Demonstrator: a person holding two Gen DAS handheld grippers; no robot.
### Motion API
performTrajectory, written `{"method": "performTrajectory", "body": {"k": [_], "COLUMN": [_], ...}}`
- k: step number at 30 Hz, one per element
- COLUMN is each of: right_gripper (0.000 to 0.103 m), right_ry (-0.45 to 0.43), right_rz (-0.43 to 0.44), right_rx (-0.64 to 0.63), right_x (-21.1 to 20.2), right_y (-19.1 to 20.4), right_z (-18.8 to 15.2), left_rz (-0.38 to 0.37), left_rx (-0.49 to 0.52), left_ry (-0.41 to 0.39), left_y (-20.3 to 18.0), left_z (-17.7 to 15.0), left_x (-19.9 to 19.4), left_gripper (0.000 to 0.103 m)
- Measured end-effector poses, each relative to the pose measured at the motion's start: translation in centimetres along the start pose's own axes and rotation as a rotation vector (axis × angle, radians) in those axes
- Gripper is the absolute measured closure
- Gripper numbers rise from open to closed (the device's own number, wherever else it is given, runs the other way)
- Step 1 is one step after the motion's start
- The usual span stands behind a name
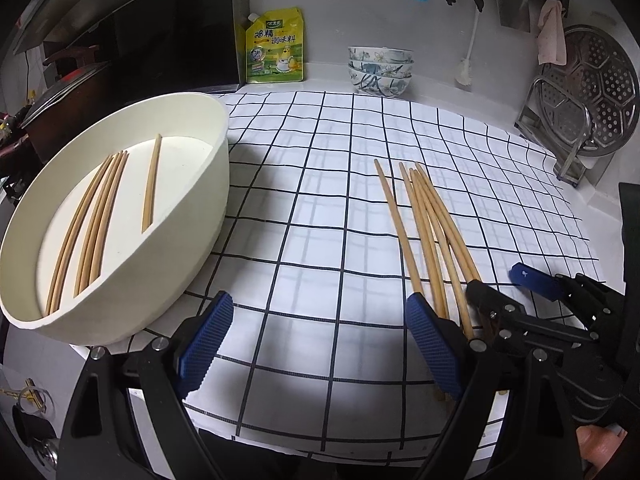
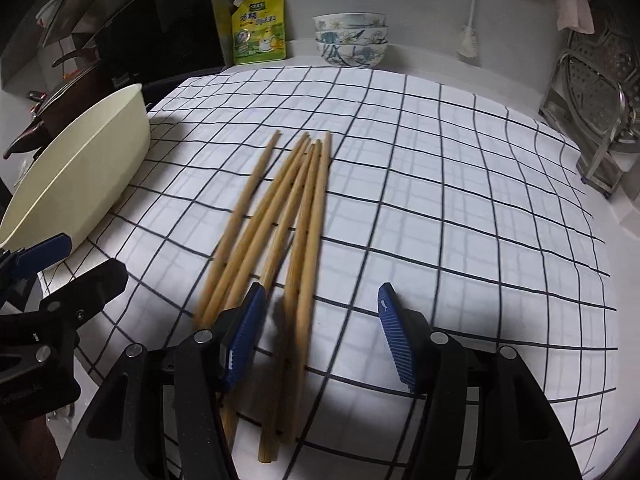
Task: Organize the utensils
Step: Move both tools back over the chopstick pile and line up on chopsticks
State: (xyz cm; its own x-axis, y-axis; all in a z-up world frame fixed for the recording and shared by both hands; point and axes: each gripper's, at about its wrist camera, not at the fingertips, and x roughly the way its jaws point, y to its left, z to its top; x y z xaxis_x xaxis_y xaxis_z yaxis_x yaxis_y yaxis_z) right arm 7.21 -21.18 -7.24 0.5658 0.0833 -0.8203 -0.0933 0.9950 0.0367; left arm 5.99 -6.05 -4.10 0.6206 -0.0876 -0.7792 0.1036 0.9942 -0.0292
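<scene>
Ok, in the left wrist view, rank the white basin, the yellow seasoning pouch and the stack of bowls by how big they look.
1. White basin, by far the largest, though it sits nearest the camera.
2. and 3. Yellow seasoning pouch and stack of bowls: they look alike in size, so no ranking.

The left gripper [image 1: 320, 344] is showing two glossy black plastic arms, each carrying a blue pad ribbed with a fine diamond texture. Round silver screws are sitting at the linkage joints, one near each pad and one further out on each arm. The right gripper [image 2: 322, 336] is wearing the same build: black arms, silver pivot screws, and blue fingers [image 2: 394, 340] with ridged faces, one bearing a small pale mark near its tip. Seen from the left wrist, its body is showing as a cluster of black linkages, with a blue fingertip carrying a small white logo. A bare hand [image 1: 600, 446] is peeking in at the lower right corner.
</scene>
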Motion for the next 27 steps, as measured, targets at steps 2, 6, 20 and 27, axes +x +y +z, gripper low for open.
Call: {"method": "performTrajectory", "body": {"k": [2,6,20,27], "right_gripper": [0.047,0.047,0.047,0.047], "right_ry": [0.003,0.003,-0.016,0.015], "right_rz": [-0.01,-0.026,-0.06,-0.08], "right_rx": [0.016,0.024,0.012,-0.009], "right_x": [0.1,0.2,0.1,0.5], "right_y": [-0.5,-0.9,-1.0,-0.8], "right_z": [0.0,-0.1,-0.1,-0.4], "left_rz": [-0.001,0.001,0.005,0.003], "left_rx": [0.003,0.011,0.02,0.023], "left_ry": [0.002,0.012,0.028,0.026], "left_y": [-0.2,-0.6,-1.2,-1.4], "left_z": [0.0,-0.2,-0.3,-0.4], "left_x": [0.2,0.8,1.9,2.0], "left_gripper": [0.017,0.017,0.017,0.017]}}
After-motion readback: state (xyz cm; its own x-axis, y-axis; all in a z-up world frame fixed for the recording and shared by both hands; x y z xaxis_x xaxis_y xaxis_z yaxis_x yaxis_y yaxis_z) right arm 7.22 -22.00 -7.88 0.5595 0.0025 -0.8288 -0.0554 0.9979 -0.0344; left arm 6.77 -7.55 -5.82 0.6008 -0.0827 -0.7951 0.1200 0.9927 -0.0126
